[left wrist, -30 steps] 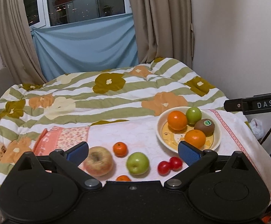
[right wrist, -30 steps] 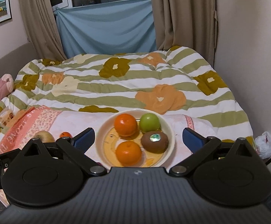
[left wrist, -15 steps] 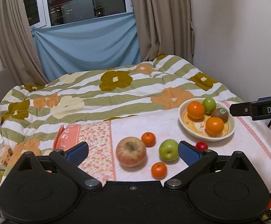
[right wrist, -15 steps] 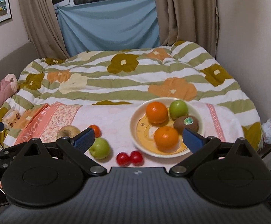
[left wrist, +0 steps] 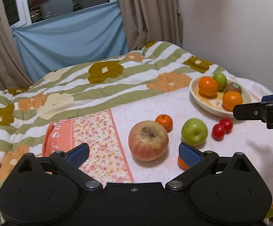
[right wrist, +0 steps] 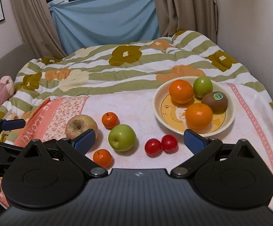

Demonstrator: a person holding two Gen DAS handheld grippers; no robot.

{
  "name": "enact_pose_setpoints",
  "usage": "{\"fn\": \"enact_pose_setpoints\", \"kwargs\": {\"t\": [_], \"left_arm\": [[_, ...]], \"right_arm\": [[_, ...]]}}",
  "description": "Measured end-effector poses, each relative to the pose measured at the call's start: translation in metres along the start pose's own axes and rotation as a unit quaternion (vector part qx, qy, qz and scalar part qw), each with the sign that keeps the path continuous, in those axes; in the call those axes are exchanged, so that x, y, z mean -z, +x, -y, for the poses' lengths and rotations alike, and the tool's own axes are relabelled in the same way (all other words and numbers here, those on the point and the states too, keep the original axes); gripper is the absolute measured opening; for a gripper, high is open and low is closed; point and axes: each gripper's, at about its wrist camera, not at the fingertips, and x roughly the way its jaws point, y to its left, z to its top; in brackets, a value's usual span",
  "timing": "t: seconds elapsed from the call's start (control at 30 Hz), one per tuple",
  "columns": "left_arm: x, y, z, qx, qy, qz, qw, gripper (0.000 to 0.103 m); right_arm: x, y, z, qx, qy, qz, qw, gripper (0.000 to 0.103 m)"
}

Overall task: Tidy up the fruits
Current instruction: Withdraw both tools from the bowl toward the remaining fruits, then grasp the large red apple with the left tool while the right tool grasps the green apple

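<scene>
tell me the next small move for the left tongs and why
Probably ease the left tongs forward and down around the big russet apple. They stand open and empty, and that apple lies loose on the cloth almost between the fingers. The bowl already holds two oranges, a green apple and a kiwi, with some bare room at its near side.

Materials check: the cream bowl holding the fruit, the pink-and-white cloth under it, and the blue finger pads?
Cream round bowl: looks like glazed ceramic, possibly melamine; smooth glossy rim, printed yellow cartoon inside.
Pink-and-white cloth: woven cotton-like towel; matte, soft wrinkles, floral print and a woven letter band.
Blue finger pads: probably rubber or textured plastic; fine grid pattern, matte, mounted on black hard-plastic fingers.
</scene>
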Motion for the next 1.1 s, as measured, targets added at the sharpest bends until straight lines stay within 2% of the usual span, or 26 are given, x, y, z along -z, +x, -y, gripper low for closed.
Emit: {"fn": "enact_pose_setpoints", "kwargs": {"t": [0.43,0.8,0.87,1.1], "left_arm": [[0.003,0.069,0.01,0.04,0.065,-0.013,0.997,0.096],[0.004,0.1,0.014,0.062,0.07,-0.03,0.9952,0.088],[0.005,0.102,0.013,0.063,0.069,-0.034,0.995,0.078],[0.005,0.101,0.006,0.074,0.056,-0.036,0.9951,0.077]], "right_arm": [[0.021,0.054,-0.011,0.021,0.01,0.001,1.0,0.103],[0.022,0.074,-0.011,0.022,0.023,-0.01,0.999,0.103],[0.021,0.077,-0.014,0.023,0.018,-0.012,1.0,0.103],[0.017,0.088,-0.023,0.018,0.005,-0.022,1.0,0.103]]}}
